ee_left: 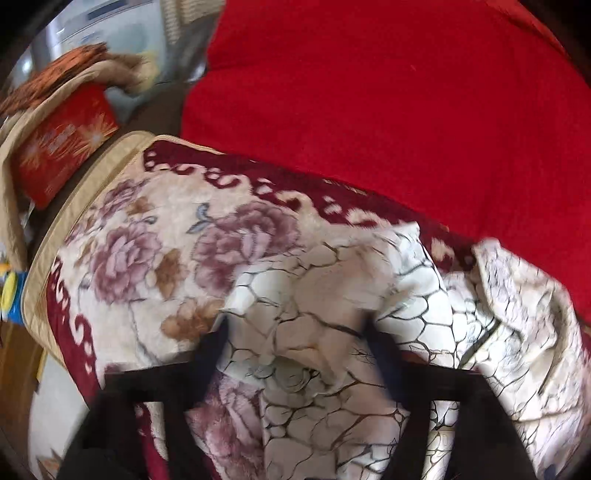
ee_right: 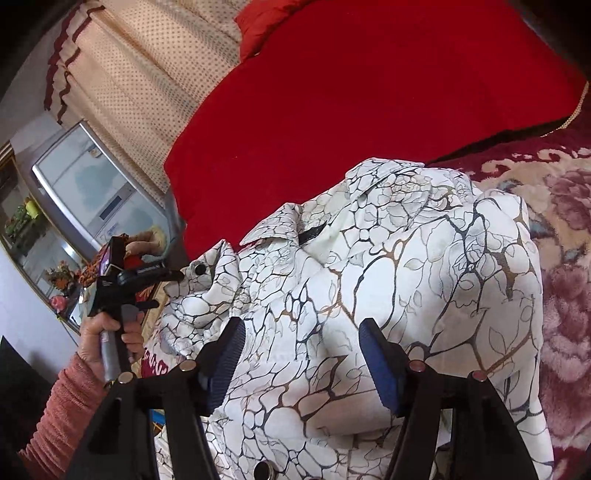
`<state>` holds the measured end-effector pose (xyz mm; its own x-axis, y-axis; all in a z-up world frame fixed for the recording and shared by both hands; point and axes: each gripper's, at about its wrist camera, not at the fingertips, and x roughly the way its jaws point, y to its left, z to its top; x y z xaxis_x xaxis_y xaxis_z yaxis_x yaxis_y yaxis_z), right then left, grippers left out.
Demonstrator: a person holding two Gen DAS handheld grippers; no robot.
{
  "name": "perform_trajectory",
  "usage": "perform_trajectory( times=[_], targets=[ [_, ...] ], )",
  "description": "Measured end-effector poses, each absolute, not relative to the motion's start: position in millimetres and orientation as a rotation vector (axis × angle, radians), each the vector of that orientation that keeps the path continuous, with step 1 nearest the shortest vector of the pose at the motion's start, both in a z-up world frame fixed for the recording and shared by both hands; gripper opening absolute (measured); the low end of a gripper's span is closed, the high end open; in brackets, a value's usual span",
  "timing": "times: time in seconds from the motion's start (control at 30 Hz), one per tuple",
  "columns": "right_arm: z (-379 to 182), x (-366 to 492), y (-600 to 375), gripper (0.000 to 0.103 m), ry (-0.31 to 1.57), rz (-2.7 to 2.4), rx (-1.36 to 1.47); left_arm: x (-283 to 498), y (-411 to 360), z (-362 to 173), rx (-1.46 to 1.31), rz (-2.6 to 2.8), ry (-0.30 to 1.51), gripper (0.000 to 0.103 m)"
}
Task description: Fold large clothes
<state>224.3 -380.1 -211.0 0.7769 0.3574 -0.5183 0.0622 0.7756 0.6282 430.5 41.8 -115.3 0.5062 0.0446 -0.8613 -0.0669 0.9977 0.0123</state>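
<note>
A white jacket (ee_right: pixel 406 258) with a dark vein pattern, a collar and black buttons lies bunched on a floral blanket (ee_right: pixel 565 277). My right gripper (ee_right: pixel 303 343) hovers over its middle, open, with the blue pads (ee_right: pixel 376 362) apart and cloth below them. At the jacket's left edge, a hand (ee_right: pixel 96 332) holds my left gripper (ee_right: pixel 177 280) close to a button. In the blurred left wrist view the jacket (ee_left: pixel 314 295) bulges between the fingers of the left gripper (ee_left: pixel 299 332). Those fingers stand apart, and no firm pinch shows.
A red cover (ee_right: pixel 369 92) spreads behind the jacket, with a red pillow (ee_right: pixel 266 22) at its far end. The floral blanket (ee_left: pixel 147 240) ends at a beige edge on the left. Beyond it sit a red box (ee_left: pixel 62 147), a grey appliance (ee_right: pixel 92 192) and a dotted curtain (ee_right: pixel 140 74).
</note>
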Motion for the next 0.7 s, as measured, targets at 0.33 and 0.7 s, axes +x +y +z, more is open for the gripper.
perform_trajectory(
  times=[0.33, 0.7],
  targets=[
    [-206.7, 219.0, -396.5, 0.067, 0.612, 0.12, 0.71, 423.0, 17.3, -61.1, 0.093, -0.031, 0.951, 0.005],
    [-190.4, 201.5, -409.4, 0.067, 0.536, 0.077, 0.699, 334.4, -80.3, 47.3, 0.177, -0.387, 0.868, 0.004]
  ],
)
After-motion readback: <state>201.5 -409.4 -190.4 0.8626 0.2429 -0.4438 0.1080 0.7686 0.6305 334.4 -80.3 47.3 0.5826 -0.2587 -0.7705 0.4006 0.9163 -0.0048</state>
